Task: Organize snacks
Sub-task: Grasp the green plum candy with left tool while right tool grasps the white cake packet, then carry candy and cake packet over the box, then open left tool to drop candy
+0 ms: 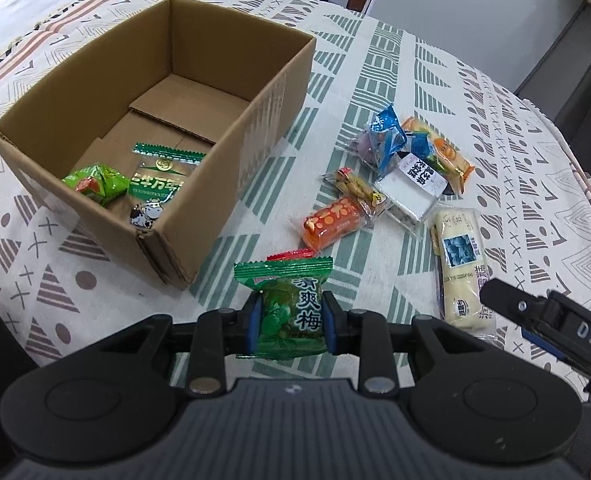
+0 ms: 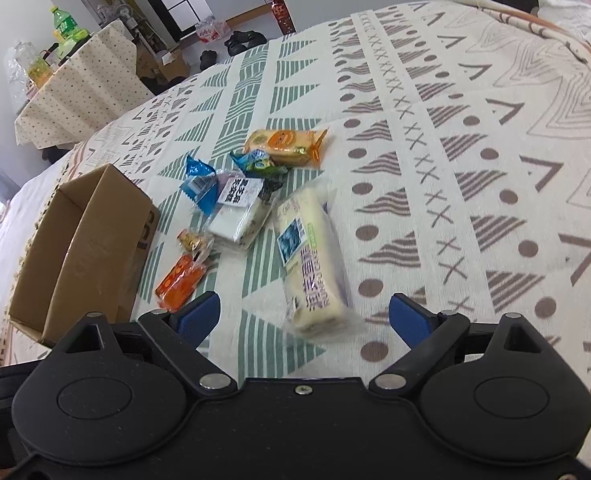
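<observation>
My left gripper (image 1: 291, 322) is shut on a green plum-candy packet (image 1: 289, 304), held above the cloth just right of the open cardboard box (image 1: 255, 120). The box holds a small green packet (image 1: 95, 184) and a green milk-candy bag (image 1: 155, 184). A red-edged packet (image 1: 291, 255) peeks out behind the held one. Loose snacks lie to the right: an orange packet (image 1: 331, 220), a white cake bar (image 1: 461, 268), a blue packet (image 1: 383, 140). My right gripper (image 2: 305, 316) is open and empty just above the near end of the white cake bar (image 2: 315, 264); it also shows in the left wrist view (image 1: 543, 316).
The box also shows in the right wrist view (image 2: 83, 248), left of the snack pile with the orange packet (image 2: 181, 280), a white-labelled packet (image 2: 239, 212) and an orange cracker pack (image 2: 287, 146). The patterned cloth (image 2: 475, 160) stretches to the right. A small cloth-covered table with bottles (image 2: 79, 92) stands beyond.
</observation>
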A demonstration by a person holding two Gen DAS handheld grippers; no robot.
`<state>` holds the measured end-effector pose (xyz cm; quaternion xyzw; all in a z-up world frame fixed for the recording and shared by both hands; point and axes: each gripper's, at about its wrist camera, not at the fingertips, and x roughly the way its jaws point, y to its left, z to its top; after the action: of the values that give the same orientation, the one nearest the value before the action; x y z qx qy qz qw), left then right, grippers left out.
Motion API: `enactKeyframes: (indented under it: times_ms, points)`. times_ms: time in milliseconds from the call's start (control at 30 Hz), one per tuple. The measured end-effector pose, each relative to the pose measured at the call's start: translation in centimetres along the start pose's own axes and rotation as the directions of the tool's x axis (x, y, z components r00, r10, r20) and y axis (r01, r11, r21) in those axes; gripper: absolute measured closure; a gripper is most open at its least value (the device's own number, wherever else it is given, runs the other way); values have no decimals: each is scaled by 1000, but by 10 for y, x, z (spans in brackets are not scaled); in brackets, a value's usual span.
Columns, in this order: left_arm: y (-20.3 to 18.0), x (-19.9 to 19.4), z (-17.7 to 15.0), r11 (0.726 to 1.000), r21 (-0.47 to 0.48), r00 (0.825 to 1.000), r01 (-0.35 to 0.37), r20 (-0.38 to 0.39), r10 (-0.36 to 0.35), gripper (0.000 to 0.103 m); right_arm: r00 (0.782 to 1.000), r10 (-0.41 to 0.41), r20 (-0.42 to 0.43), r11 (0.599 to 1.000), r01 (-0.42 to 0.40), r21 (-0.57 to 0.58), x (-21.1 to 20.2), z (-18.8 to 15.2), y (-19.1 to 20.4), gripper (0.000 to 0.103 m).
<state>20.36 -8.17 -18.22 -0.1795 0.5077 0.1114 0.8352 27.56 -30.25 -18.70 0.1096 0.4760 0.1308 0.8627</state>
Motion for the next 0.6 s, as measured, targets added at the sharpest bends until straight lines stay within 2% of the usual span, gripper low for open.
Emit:
enactKeyframes:
  times_ms: [267, 333, 433, 467, 500, 600]
  points:
    - [-1, 1, 0, 1000, 6, 1000, -9, 1, 9, 73, 1000, -10, 19, 999, 11, -34, 14, 9, 4, 19]
    - [-2, -1, -1, 1000, 6, 1000, -11, 0, 11, 73, 1000, -25, 7, 998, 25, -50, 22, 13, 5, 25]
    - [-2, -5, -2, 1000, 13, 1000, -13, 1, 13, 73, 998, -54, -42, 996, 51, -70, 39, 15, 4, 45]
    - [-2, -6, -2, 1000, 14, 1000, -14, 2, 14, 73, 996, -56, -69, 996, 52, -69, 45, 14, 2, 63]
    - [-2, -7, -2, 1000, 16, 1000, -17, 4, 17, 73, 994, -55, -97, 997, 49, -63, 48, 12, 1, 72]
    - [-2, -8, -3, 999, 20, 1000, -25, 6, 25, 73, 994, -31, -100, 998, 25, -64, 40, 7, -1, 75]
